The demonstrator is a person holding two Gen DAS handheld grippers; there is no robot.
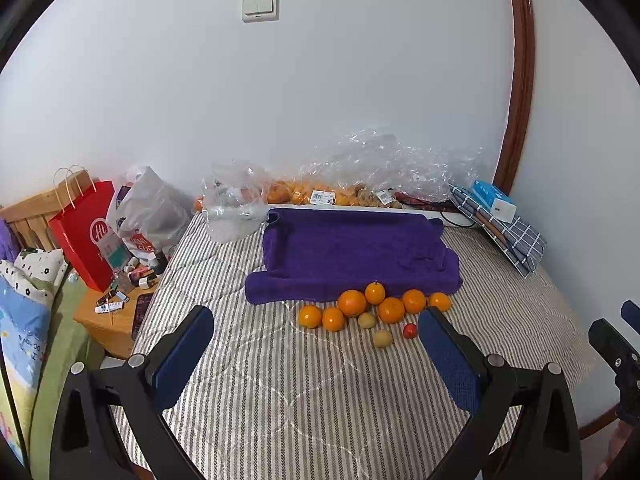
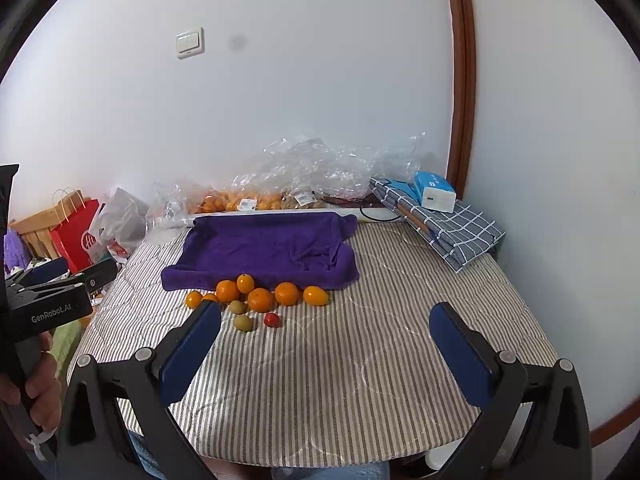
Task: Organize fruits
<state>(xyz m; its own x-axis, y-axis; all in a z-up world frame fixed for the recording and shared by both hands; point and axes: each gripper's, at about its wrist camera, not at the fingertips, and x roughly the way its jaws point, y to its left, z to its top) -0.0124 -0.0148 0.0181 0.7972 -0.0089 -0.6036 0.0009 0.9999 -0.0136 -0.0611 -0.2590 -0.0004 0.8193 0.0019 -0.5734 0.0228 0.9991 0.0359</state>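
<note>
Several oranges (image 1: 352, 303) (image 2: 260, 299) lie in a loose row on the striped cloth, right in front of a purple towel (image 1: 352, 252) (image 2: 264, 248) shaped like a shallow tray. Two yellow-green fruits (image 1: 383, 338) (image 2: 243, 323) and one small red fruit (image 1: 409, 331) (image 2: 272, 319) sit just in front of the oranges. My left gripper (image 1: 316, 332) is open and empty, hovering short of the fruit. My right gripper (image 2: 326, 328) is also open and empty, with the fruit pile ahead to its left. The left gripper's body (image 2: 60, 292) shows at the right wrist view's left edge.
Clear plastic bags (image 1: 360, 168) holding more oranges line the wall behind the towel. A folded checked cloth (image 1: 504, 232) with a blue tissue pack (image 1: 494, 198) lies at the back right. A red paper bag (image 1: 86, 232) and small bottles crowd a wooden stand at the left.
</note>
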